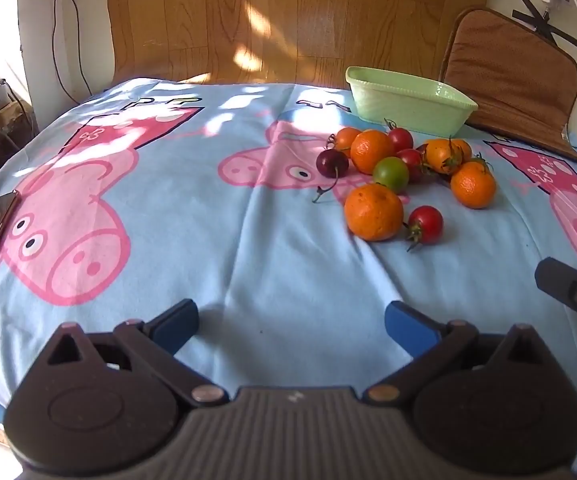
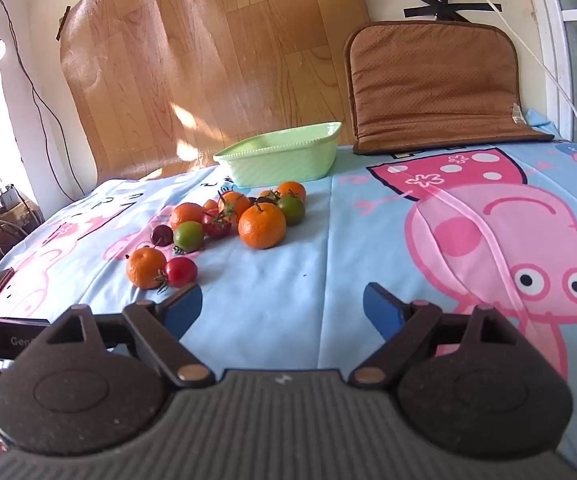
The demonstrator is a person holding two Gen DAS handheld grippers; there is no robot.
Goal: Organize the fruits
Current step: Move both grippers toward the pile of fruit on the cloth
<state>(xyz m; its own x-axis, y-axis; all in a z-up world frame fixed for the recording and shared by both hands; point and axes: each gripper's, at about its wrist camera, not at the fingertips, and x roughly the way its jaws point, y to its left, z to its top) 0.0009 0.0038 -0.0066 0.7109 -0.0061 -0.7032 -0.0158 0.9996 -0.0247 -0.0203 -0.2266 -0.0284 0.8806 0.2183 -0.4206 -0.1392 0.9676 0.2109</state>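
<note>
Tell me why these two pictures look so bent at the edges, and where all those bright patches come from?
Left wrist view: the fisheye lens bows the tablecloth and darkens the corners; sunlight dapples the cloth near the green dish, and the far left is washed out. Right wrist view: same curving, glare at the left edge, a sun patch on the wood-grain sheet; the right gripper looks soft up close.

Bare cloth before fruit pile; basket seemingly behind.

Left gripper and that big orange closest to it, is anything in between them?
Nothing. In the left wrist view, only bare blue cartoon cloth lies between the open left gripper and the nearest orange.
</note>
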